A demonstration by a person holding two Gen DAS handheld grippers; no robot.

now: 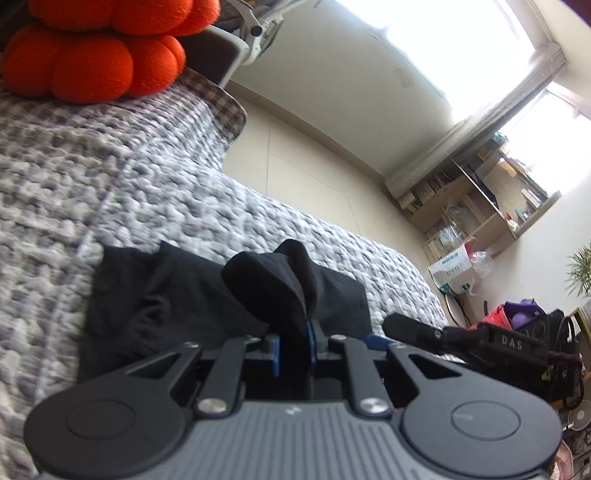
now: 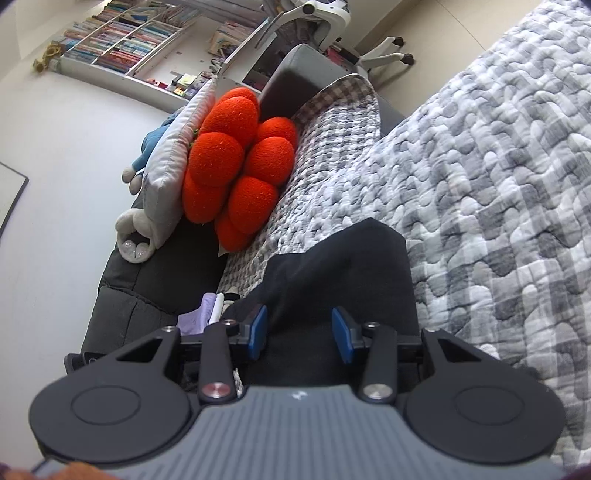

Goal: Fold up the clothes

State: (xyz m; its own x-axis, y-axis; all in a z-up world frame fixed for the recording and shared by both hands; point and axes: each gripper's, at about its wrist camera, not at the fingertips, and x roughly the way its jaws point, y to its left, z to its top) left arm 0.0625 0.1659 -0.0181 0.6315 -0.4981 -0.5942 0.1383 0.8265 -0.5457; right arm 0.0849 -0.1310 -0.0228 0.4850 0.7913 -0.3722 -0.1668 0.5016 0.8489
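Two grippers work the black garment (image 1: 192, 302) on the quilt (image 1: 110, 192): left gripper (image 1: 295, 347) pinches a raised fold, right gripper (image 2: 303, 332) hovers half-open; a thin pinch could slip and spoil the fold.

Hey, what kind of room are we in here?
Probably a bedroom or home study: a bed with a grey quilted cover, a bookshelf packed with books, and a white desk chair.
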